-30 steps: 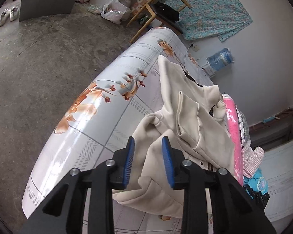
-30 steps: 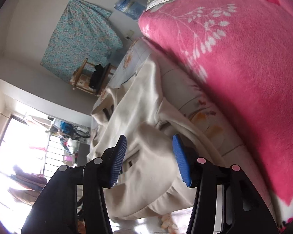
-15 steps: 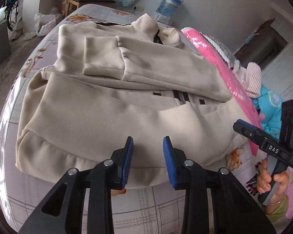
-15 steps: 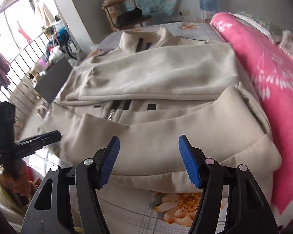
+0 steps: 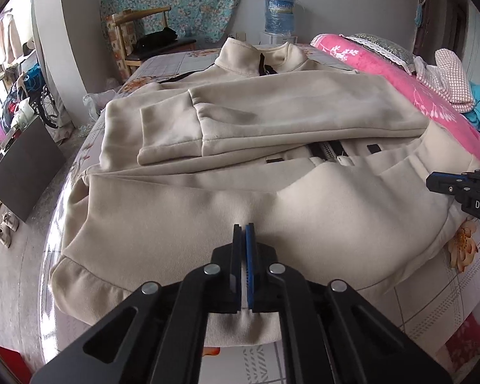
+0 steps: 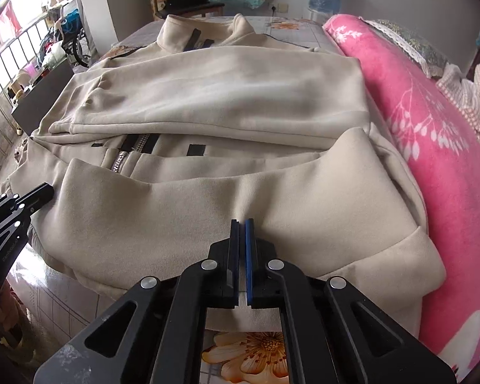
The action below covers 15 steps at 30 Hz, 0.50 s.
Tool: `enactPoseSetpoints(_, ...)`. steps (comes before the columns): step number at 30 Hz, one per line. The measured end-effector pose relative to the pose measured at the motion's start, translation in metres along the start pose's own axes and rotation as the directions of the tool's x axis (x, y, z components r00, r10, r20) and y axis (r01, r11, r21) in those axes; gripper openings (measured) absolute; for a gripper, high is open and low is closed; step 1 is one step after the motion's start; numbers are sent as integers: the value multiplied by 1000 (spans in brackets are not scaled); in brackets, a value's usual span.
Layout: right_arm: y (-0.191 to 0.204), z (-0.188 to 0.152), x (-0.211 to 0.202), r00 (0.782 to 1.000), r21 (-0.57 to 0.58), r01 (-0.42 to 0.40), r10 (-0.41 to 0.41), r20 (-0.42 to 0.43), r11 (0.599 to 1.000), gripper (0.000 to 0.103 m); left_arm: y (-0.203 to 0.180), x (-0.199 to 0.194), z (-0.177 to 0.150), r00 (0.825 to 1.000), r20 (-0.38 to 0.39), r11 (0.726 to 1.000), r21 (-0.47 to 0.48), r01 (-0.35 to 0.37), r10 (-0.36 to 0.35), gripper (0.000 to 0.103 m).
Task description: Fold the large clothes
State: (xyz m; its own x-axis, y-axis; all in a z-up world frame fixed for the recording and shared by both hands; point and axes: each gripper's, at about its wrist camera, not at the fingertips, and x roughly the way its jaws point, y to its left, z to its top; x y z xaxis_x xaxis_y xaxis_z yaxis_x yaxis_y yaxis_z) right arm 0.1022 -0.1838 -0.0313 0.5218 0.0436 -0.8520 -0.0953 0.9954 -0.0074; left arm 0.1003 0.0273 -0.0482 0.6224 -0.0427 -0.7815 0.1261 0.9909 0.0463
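On the bed: a beige jacket (image 5: pixel 272 198) lies flat on the floral sheet (image 5: pixel 432 313), sleeves folded across, collar far.
Left tool (image 5: pixel 244 228): just clenched on the near hem.
Right tool (image 6: pixel 242 224): likewise pinching the hem.
Tip: lift both together, level, carrying hem toward collar.

Both jaws freshly closed over jacket (image 5: pixel 304 211)

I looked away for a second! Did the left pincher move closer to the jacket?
Yes. The left gripper came in from the bed edge over the jacket hem, and its jaws just closed.
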Motion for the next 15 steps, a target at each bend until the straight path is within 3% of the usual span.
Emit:
enactPoseSetpoints(5, -6, 18, -42, 991, 46, -19, 13, 131, 999, 0, 7, -33, 17, 990, 134, 999, 6, -43, 42, 1)
enactPoseSetpoints(8, -6, 28, -47, 986, 43, -8, 1, 169, 999, 0, 11, -38, 28, 981, 182, 998, 7, -70, 68, 1)
enactPoseSetpoints(15, -9, 29, 8, 996, 48, 11, -15, 92, 999, 0, 4, 16, 19, 993, 67, 993, 66, -99, 94, 2)
